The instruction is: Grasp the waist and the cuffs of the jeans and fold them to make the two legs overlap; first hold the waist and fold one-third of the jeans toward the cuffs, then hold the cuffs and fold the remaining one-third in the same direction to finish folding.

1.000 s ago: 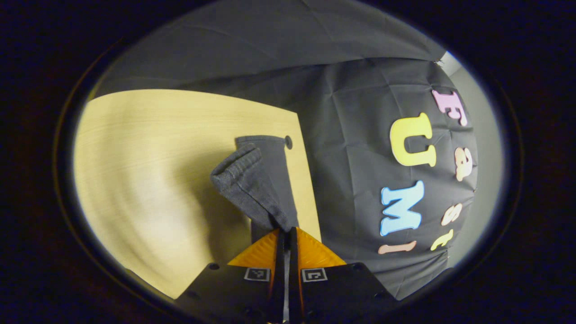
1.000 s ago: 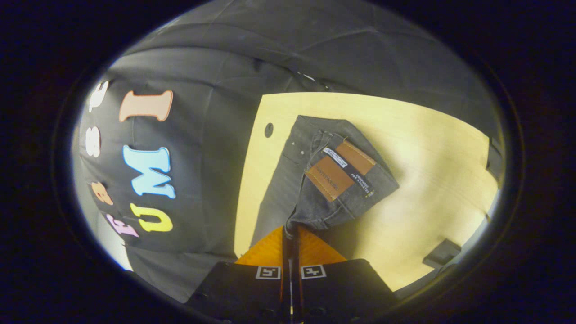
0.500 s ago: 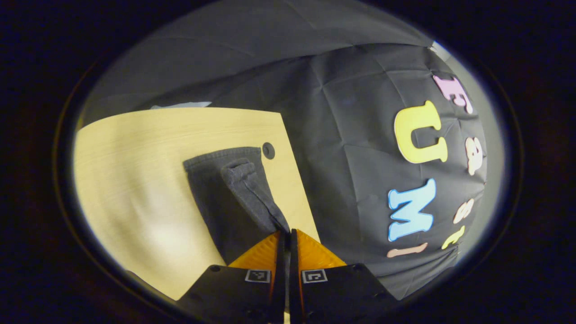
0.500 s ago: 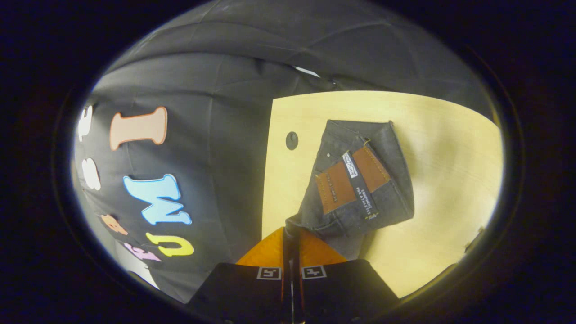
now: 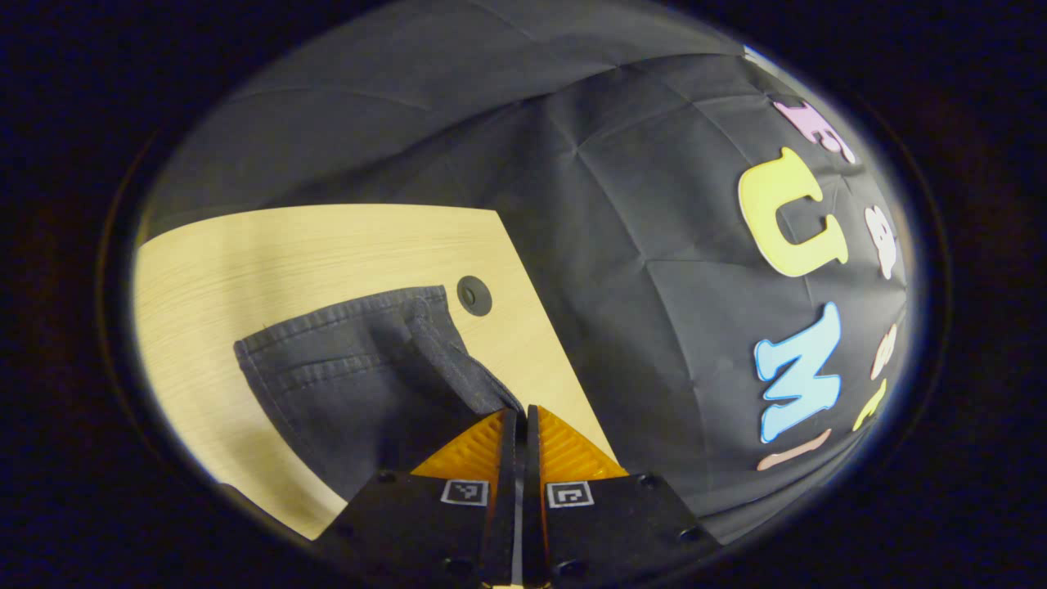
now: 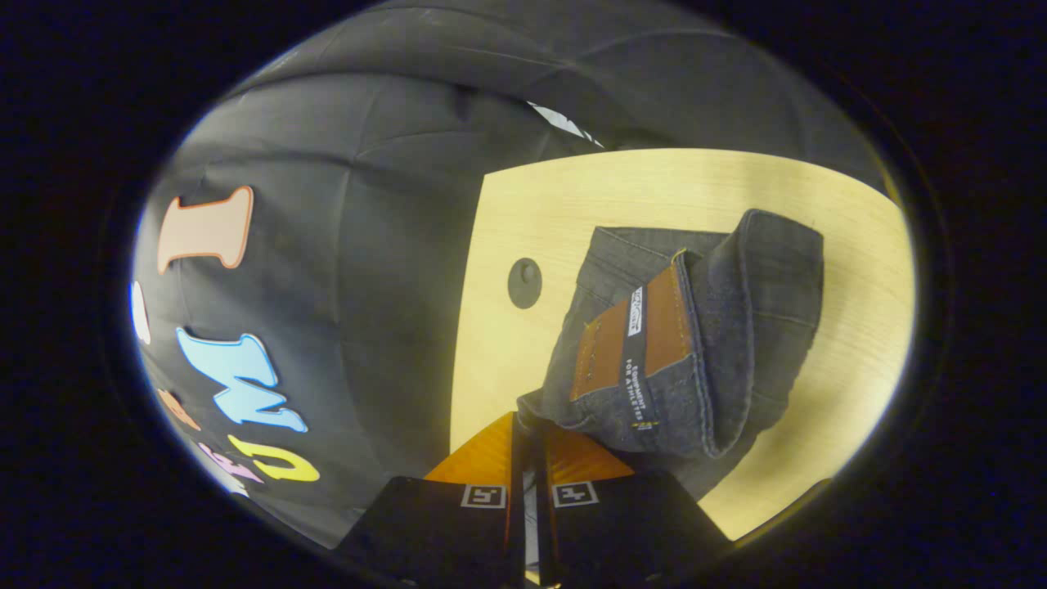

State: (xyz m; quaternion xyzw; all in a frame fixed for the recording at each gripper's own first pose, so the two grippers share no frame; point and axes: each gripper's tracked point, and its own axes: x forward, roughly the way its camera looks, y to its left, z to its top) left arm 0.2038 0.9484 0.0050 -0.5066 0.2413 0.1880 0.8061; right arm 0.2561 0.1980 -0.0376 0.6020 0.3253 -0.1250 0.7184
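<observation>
I held two grippers. My left gripper (image 5: 520, 421) had its jaws pressed together on the cuff end of the jeans (image 5: 352, 384), which lay dark on the pale desk (image 5: 270, 245) close to its edge, beside a round hole (image 5: 474, 294) near that edge. My right gripper (image 6: 530, 429) had its jaws clamped on the waist corner of the same jeans (image 6: 695, 343), where one brown patch (image 6: 630, 343) with one white tag faced up and a fold of denim curled over beside it.

I judged this to be the first step: bringing the two legs together, one over the other. The next move would call for laying both ends flat with edges aligned, then letting go.

I counted one pair of jeans, one desk, one hole.
</observation>
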